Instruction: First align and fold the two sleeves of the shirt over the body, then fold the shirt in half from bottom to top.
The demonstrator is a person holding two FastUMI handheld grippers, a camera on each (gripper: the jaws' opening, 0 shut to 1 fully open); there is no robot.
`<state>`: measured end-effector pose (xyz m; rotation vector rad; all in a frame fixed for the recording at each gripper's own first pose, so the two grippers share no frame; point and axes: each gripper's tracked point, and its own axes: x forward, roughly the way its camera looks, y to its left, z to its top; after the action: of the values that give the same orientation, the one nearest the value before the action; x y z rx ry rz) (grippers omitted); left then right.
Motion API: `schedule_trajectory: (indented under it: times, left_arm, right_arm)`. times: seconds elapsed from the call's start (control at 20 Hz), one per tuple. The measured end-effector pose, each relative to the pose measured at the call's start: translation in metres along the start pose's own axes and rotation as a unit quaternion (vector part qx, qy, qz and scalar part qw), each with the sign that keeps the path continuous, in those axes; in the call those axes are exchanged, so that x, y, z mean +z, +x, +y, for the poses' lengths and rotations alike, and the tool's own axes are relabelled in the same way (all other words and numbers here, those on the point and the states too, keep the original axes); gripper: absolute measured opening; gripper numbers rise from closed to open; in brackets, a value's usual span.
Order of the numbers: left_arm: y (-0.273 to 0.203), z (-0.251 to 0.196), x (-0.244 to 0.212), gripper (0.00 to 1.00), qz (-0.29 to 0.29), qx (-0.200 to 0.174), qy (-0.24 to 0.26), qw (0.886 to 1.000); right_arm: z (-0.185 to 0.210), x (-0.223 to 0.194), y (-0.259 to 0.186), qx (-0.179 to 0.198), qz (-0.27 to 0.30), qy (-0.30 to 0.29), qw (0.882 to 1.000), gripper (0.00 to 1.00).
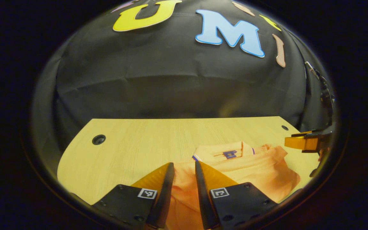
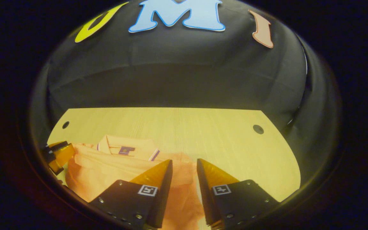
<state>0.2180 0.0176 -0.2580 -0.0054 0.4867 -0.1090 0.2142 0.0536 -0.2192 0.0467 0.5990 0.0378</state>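
Note:
An orange polo shirt (image 1: 267,169) lies on the pale wooden table (image 1: 139,143), its collar (image 1: 222,151) at the far end and the sleeves laid in over the body. In the left gripper view, my left gripper (image 1: 184,166) stands at the shirt's near left part, its fingers drawn close with orange cloth bunched between them. The right gripper view has the shirt (image 2: 107,169) and its collar (image 2: 123,147) to the left. My right gripper (image 2: 184,163) holds a strip of cloth in the same way at the near right part. Each view catches the other gripper (image 1: 305,142) (image 2: 57,155) at its side.
The table (image 2: 219,134) has bare wood behind and beside the shirt. Dark round holes (image 1: 98,139) (image 2: 258,129) sit near its far corners. The black cloth wall rises right behind the far edge.

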Motion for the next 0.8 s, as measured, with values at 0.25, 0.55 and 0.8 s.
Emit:
schedule_trajectory:
  times: [0.25, 0.55, 0.8]
  left_arm:
    - [-0.046, -0.008, 0.028, 0.73, -0.041, 0.008, 0.002, 0.999]
    - [-0.122, -0.032, 0.069, 0.93, -0.112, 0.016, -0.003, 0.994]
    - [-0.177, -0.055, 0.085, 0.94, -0.152, 0.028, -0.001, 0.988]
  right_arm:
    - [-0.006, 0.021, -0.046, 0.013, -0.049, -0.002, 0.999, 0.63]
    - [-0.011, 0.044, -0.117, 0.035, -0.116, -0.009, 0.993, 0.98]
    - [-0.028, 0.051, -0.175, 0.035, -0.166, -0.040, 0.985, 0.98]
